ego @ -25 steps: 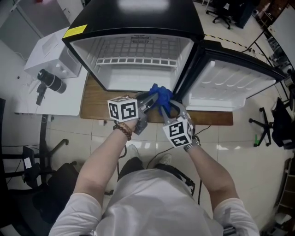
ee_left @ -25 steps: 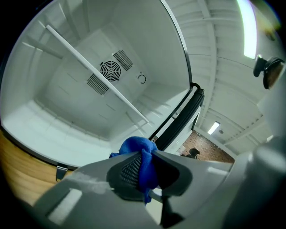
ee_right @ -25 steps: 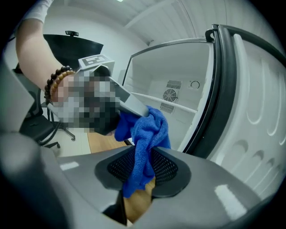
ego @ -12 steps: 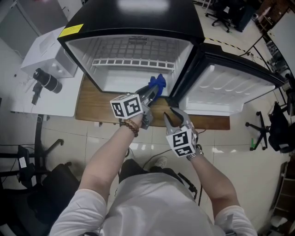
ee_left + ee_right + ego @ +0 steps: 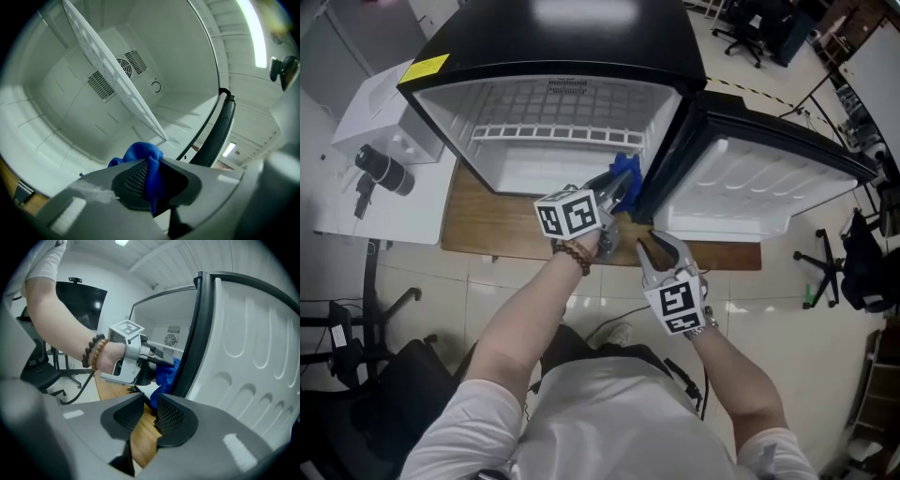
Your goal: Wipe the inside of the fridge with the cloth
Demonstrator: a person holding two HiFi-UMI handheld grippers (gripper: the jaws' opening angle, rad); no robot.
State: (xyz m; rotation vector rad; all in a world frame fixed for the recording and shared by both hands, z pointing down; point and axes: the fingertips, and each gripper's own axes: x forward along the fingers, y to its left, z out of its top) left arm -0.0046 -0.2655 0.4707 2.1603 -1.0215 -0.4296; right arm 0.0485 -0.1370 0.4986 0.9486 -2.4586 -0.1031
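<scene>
- The blue cloth [image 5: 140, 154] looks soft and light; it folds and bunches up, and I think it cannot break
- The left tongs [image 5: 151, 178] are pressed almost together and pinch a fold of the cloth; a small puff sticks out past the tips, and a thin bit hangs down between the pads
- The cloth is at the open mouth of the fridge [image 5: 562, 23], low on the side near the door [image 5: 741, 187] and under the white wire shelf [image 5: 562, 131]; I cannot tell if it touches a wall yet
- The right tongs [image 5: 149, 412] have just been closing a little; the pads are apart and nothing is between them; they hang over the wooden counter [image 5: 487, 230] just outside the fridge
- The best place to hold the cloth is a thick fold near its middle, as it is held now; then the puff in front does the rubbing
- The fridge walls look hard and smooth, so the cloth should slide on them; a hard push may drag it out of the pinch
- A soft cloth can squash into corners and under the shelf; the hard tips could bump the plastic, so the puff should go first
</scene>
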